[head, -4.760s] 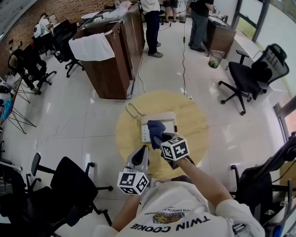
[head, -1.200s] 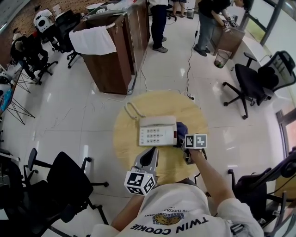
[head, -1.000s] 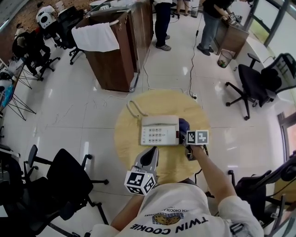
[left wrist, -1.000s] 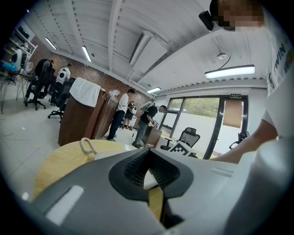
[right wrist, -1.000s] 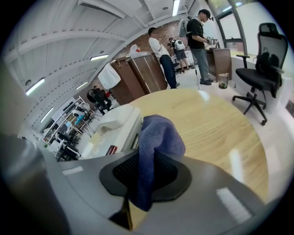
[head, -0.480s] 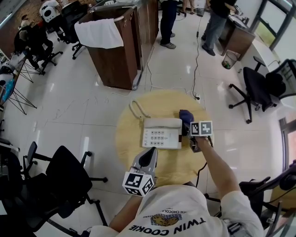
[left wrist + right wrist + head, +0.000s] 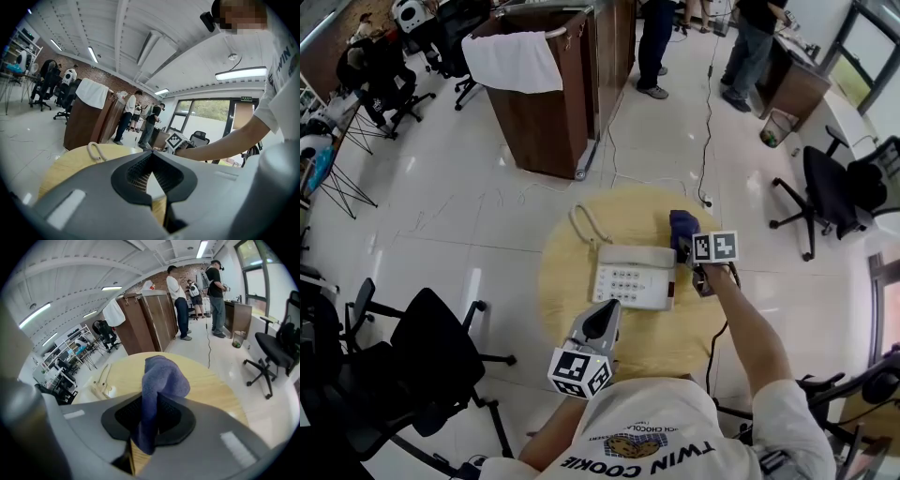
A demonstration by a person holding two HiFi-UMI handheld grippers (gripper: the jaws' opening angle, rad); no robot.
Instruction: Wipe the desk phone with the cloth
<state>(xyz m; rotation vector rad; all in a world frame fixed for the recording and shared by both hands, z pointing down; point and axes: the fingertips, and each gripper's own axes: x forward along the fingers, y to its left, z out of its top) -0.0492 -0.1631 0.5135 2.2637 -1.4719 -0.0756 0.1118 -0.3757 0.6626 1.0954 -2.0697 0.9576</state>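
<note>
**Q:** Where did the desk phone lie relative to the cloth?

**A:** The desk phone point(image 7: 636, 277) sat mid-counter point(image 7: 567, 291), its long axis running left to right, with the coiled cord point(image 7: 586, 223) off its far left corner. The right gripper point(image 7: 685, 244) stood just beside the phone's far right corner, jaws clamped on the blue cloth point(image 7: 680, 225). Whether cloth and phone touched could not be told.

**Q:** And the other of the 2 grippers?

**A:** The left gripper point(image 7: 601, 319) hovered at the phone's near edge, jaws together on nothing. A wipe would probably run leftward from the right gripper, along the long axis.
</note>
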